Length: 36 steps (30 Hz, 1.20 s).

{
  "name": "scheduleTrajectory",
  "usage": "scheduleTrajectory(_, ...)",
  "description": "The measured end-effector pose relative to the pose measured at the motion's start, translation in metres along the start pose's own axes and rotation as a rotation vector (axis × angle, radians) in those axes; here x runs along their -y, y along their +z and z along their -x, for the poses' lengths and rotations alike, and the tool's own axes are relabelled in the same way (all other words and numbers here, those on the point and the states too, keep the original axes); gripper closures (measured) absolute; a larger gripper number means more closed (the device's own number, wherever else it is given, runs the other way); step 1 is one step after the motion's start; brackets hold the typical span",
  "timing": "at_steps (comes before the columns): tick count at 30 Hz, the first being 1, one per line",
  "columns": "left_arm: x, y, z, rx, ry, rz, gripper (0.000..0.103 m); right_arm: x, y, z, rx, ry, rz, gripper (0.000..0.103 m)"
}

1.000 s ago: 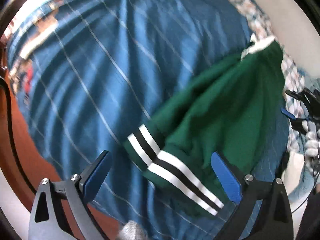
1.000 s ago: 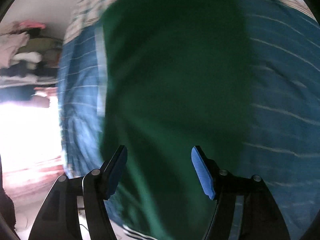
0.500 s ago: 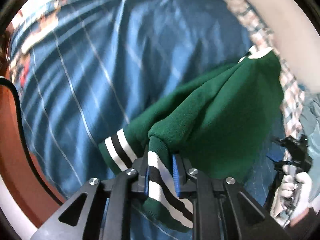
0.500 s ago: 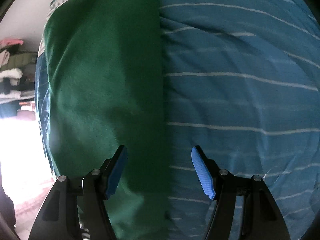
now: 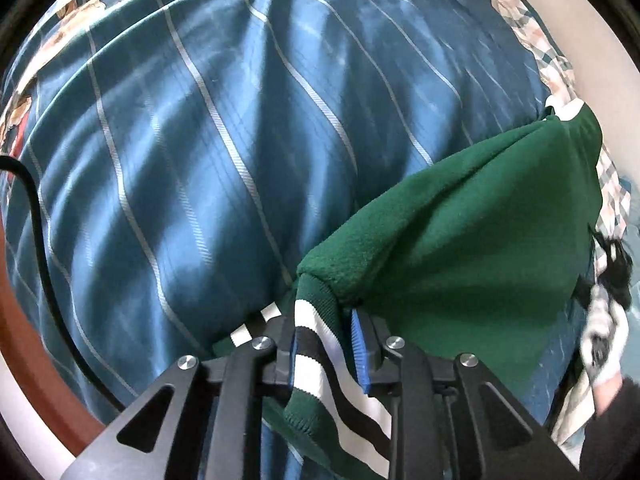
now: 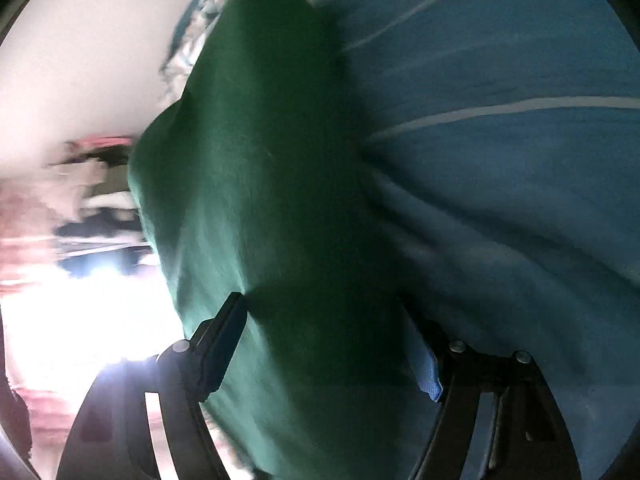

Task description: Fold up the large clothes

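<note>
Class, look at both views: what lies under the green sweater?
The green sweater lies on a blue striped bedcover, which spreads out around it. What is beneath the bedcover, and the cover directly under the sweater, is hidden.

One green garment [image 5: 460,248] with black-and-white striped cuffs is counted, lying on one blue striped bedcover [image 5: 208,128]. Two grippers are counted, the left gripper [image 5: 324,354] and the right gripper [image 6: 324,344]. One gloved hand [image 5: 604,344] is seen beside the garment's right edge.

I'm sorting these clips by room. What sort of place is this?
Probably a bedroom: the green sweater lies on a blue striped bedspread that bulges like a bed, and blurred stacks of clothes show behind.
</note>
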State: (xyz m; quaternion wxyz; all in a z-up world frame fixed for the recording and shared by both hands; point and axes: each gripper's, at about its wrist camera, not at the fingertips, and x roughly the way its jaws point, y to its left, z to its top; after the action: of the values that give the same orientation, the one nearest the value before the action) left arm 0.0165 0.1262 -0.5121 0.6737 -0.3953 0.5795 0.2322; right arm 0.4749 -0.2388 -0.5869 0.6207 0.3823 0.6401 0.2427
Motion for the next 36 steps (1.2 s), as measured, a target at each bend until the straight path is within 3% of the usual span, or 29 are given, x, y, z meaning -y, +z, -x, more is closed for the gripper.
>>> scheduleTrajectory(2,0.001,0.002,0.001,-0.006,0.0,-0.004,0.082,-0.002,0.005,-0.018,0.012,0.033,0.029,0.028)
scheduleTrajectory(5,-0.005,0.007,0.001,-0.014,0.006,-0.021,0.082,-0.012,-0.003,-0.021,0.065,0.007,0.053,0.079)
scheduleTrajectory(6,-0.006,0.01,0.001,-0.025,0.006,-0.026,0.082,-0.011,-0.009,-0.016,0.083,0.044,0.013,0.084)
scheduleTrajectory(9,0.001,0.031,-0.004,-0.068,0.005,-0.078,0.084,-0.022,-0.036,0.015,0.147,0.124,-0.074,0.085)
scheduleTrajectory(11,0.005,0.045,-0.005,-0.1,0.009,-0.139,0.084,-0.038,-0.063,0.044,0.167,0.126,-0.067,0.085)
scheduleTrajectory(16,0.022,0.094,0.004,-0.172,0.001,-0.308,0.084,-0.027,-0.158,0.127,0.245,0.032,-0.168,0.085)
scheduleTrajectory(19,0.041,0.113,0.001,-0.231,0.022,-0.443,0.081,0.007,-0.234,0.169,0.271,-0.053,-0.29,0.085)
scheduleTrajectory(22,0.049,0.121,-0.004,-0.279,0.021,-0.468,0.078,0.052,-0.288,0.179,0.234,-0.147,-0.416,0.078)
scheduleTrajectory(24,0.054,0.123,0.003,-0.253,-0.006,-0.456,0.077,0.088,-0.304,0.171,0.148,-0.267,-0.471,0.057)
scheduleTrajectory(25,0.054,0.122,0.006,-0.235,-0.014,-0.449,0.071,0.104,-0.307,0.165,0.099,-0.29,-0.49,0.055)
scheduleTrajectory(28,0.047,0.123,0.025,-0.136,-0.052,-0.379,0.023,0.112,-0.305,0.16,0.017,-0.332,-0.423,0.041)
scheduleTrajectory(31,0.022,0.126,0.046,-0.032,-0.089,-0.229,0.022,0.099,-0.307,0.165,-0.04,-0.375,-0.319,0.03)
scheduleTrajectory(34,-0.003,0.11,0.054,0.038,-0.036,-0.086,0.022,0.077,-0.313,0.172,-0.06,-0.425,-0.243,0.029)
scheduleTrajectory(36,-0.014,0.095,0.049,0.033,-0.011,-0.033,0.022,0.057,-0.309,0.166,-0.071,-0.443,-0.193,0.029)
